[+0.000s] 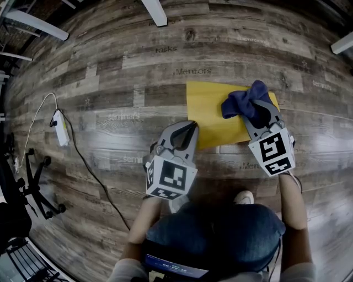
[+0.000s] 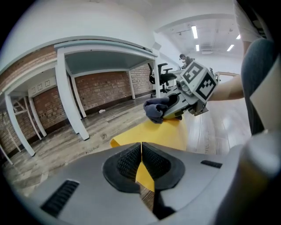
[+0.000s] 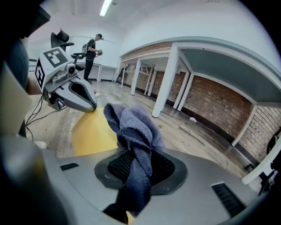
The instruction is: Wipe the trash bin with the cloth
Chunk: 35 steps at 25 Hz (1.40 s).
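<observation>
A yellow trash bin (image 1: 215, 113) lies flat on the wood floor in front of me. My right gripper (image 1: 259, 107) is shut on a dark blue cloth (image 1: 245, 102), which is bunched over the bin's right end. In the right gripper view the cloth (image 3: 136, 132) hangs twisted between the pads, with the bin (image 3: 90, 132) behind it. My left gripper (image 1: 187, 128) is shut at the bin's near left edge. In the left gripper view its pads (image 2: 127, 160) meet, and only the yellow bin (image 2: 158, 134) shows beyond them. The right gripper (image 2: 169, 107) and cloth (image 2: 156, 110) are farther off.
A white power strip (image 1: 60, 128) with a black cable lies on the floor at left, near a black chair base (image 1: 38, 182). White table legs (image 1: 157, 11) stand at the far side. My knees (image 1: 220, 231) and a shoe (image 1: 242, 196) are below. A person (image 3: 92, 48) stands far off.
</observation>
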Tool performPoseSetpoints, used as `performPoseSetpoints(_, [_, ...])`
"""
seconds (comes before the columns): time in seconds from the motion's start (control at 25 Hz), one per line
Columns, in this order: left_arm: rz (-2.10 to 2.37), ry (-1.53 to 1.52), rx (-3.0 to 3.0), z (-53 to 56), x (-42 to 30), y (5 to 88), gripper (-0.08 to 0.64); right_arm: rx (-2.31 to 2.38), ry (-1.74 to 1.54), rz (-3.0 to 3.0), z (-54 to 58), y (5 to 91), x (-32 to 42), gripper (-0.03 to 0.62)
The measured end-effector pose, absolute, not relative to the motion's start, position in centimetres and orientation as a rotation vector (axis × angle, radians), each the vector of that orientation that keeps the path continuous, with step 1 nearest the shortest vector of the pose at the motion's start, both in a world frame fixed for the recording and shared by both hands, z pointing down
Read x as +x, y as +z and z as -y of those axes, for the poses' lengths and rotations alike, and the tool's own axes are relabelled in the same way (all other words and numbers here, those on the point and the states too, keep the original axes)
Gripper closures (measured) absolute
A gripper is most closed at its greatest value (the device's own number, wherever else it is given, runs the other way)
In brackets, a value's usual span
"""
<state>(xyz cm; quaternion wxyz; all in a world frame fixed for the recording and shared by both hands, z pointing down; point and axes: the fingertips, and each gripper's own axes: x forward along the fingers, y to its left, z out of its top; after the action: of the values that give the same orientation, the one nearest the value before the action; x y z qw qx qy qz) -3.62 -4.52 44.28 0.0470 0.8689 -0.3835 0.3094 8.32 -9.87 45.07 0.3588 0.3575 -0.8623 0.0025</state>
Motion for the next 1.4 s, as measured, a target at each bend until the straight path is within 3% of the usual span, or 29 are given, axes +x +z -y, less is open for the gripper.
performPoseSetpoints(0.28, [1.177,0.929,2.649,4.7,-3.5,44.2,0.549,1.124,0.064,2.075,10.9,46.1,17.3,0.492])
performPoseSetpoints(0.6, [1.189,0.94,2.645,4.9,-3.5,44.3,0.549,1.18,0.05,2.05,11.3,46.1,18.2,0.492])
performPoseSetpoints(1.04, [1.165,0.881,2.632,5.1,-3.7,44.1,0.549,0.695,-0.376,2.32,4.3,40.9,1.2,0.492])
performPoseSetpoints(1.4, [1.136,0.903,2.632,5.4,-3.8,44.3,0.551,0.583,-0.343,2.287,3.5,44.5,-0.9,0.492])
